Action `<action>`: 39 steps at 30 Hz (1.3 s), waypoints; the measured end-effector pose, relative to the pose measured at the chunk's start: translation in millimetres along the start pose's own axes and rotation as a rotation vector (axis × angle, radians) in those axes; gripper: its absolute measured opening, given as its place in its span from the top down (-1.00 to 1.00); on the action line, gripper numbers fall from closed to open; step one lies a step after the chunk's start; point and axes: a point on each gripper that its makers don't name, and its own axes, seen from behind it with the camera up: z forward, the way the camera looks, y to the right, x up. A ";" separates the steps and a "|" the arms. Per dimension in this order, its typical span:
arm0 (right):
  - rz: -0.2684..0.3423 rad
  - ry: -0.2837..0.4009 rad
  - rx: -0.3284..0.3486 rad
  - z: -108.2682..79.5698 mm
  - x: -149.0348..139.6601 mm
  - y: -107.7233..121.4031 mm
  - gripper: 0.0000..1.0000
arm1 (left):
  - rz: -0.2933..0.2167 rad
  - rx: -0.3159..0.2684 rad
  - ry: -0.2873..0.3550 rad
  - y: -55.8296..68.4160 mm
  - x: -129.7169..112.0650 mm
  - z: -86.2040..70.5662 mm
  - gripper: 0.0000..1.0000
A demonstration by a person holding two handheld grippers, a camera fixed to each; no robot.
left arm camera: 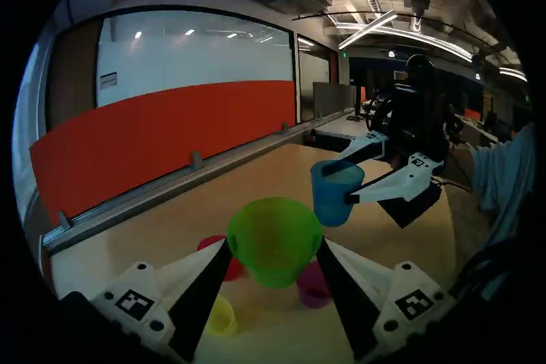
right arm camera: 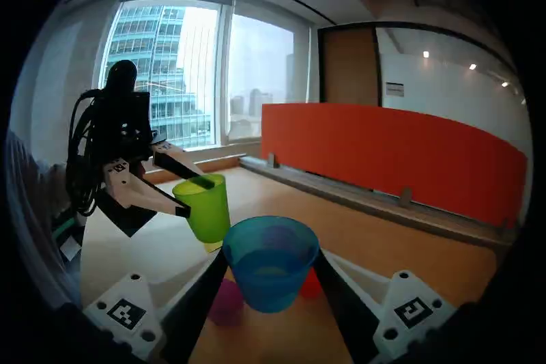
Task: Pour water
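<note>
Fingers [left arm camera: 205, 282] of the left gripper [left arm camera: 274, 244] are clamped on the green cup [left arm camera: 274, 258], and the right gripper [right arm camera: 271, 260] pinches the blue cup [right arm camera: 271, 278] the same way. Both cups hang upright above the wooden table [left arm camera: 205, 207], near each other but apart. The blue one, of translucent plastic, seems to hold water low down. Nothing tilts, so I judge the pour not yet begun. A small red cup [left arm camera: 235, 270], purple cup [left arm camera: 314, 287] and yellow cup [left arm camera: 222, 316] stand below.

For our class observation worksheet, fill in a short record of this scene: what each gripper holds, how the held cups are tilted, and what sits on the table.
Left gripper: jaws shut on green cup
Right gripper: jaws shut on blue cup
Cup tilt: both about upright, nothing pouring
On table: red cup, purple cup, yellow cup
</note>
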 end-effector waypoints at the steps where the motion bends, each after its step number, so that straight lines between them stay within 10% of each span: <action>1: -0.001 0.005 -0.002 -1.7 2.3 -1.0 -0.82 | -0.003 0.001 0.008 0.7 2.3 -1.9 -0.73; 39: -0.123 0.095 -0.006 -29.5 68.4 -21.8 -0.82 | -0.025 -0.027 0.210 35.1 35.7 -44.0 -0.73</action>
